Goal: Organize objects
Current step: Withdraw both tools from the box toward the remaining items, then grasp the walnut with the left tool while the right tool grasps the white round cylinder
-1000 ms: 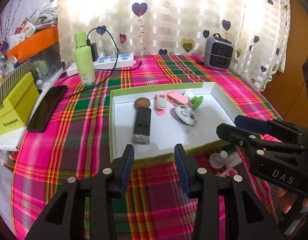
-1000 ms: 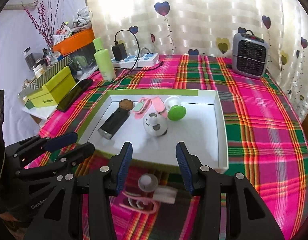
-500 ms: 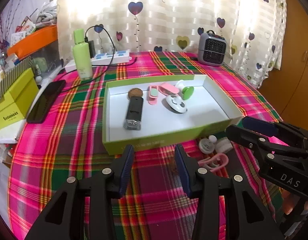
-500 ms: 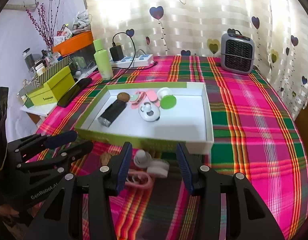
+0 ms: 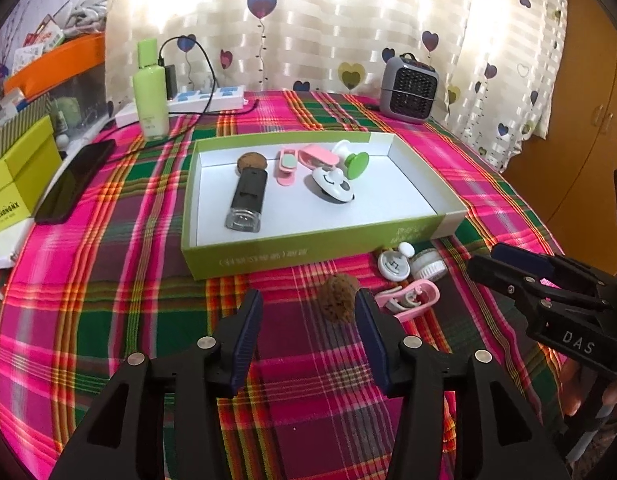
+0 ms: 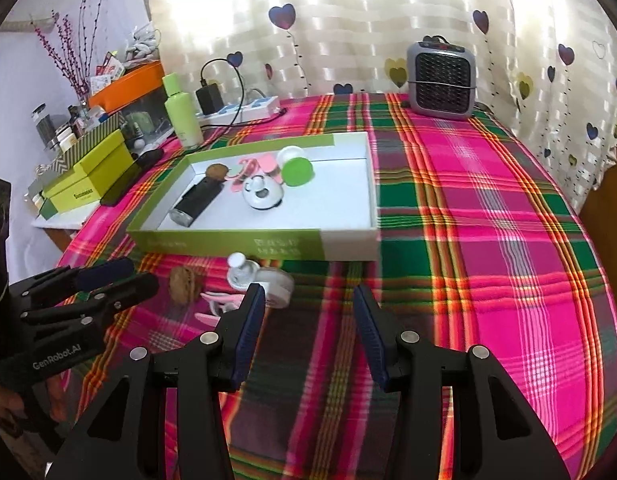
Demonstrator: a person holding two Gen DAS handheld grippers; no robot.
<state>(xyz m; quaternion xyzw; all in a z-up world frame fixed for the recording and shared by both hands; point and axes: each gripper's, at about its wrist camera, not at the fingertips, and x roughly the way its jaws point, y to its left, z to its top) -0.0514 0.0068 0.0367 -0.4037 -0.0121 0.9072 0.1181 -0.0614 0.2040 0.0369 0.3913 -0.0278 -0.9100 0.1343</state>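
Note:
A green-sided box tray [image 5: 308, 254] [image 6: 228, 242] on the plaid table holds a black lighter-like case [image 5: 250, 196], a walnut [image 5: 251, 160], pink clips [image 5: 287, 162], a white round toy [image 5: 333, 186] and a green-capped piece [image 5: 354, 164]. In front of the tray lie a brown walnut [image 5: 339, 298] [image 6: 181, 283], a white round piece [image 5: 394, 266], a white ribbed disc [image 5: 428, 266] and a pink clip [image 5: 408, 298]. My left gripper [image 5: 308, 320] is open and empty, just before the walnut. My right gripper [image 6: 308, 320] is open and empty, right of those loose items.
A green bottle [image 5: 150, 88], power strip [image 5: 206, 98] and grey heater [image 5: 408, 84] stand at the table's back. A black phone [image 5: 74, 180] and yellow-green boxes [image 5: 16, 176] lie at the left. Curtains hang behind.
Both grippers have pulled back from the tray toward the table's near edge. The loose items in front of the tray, including the walnut, have come into full view.

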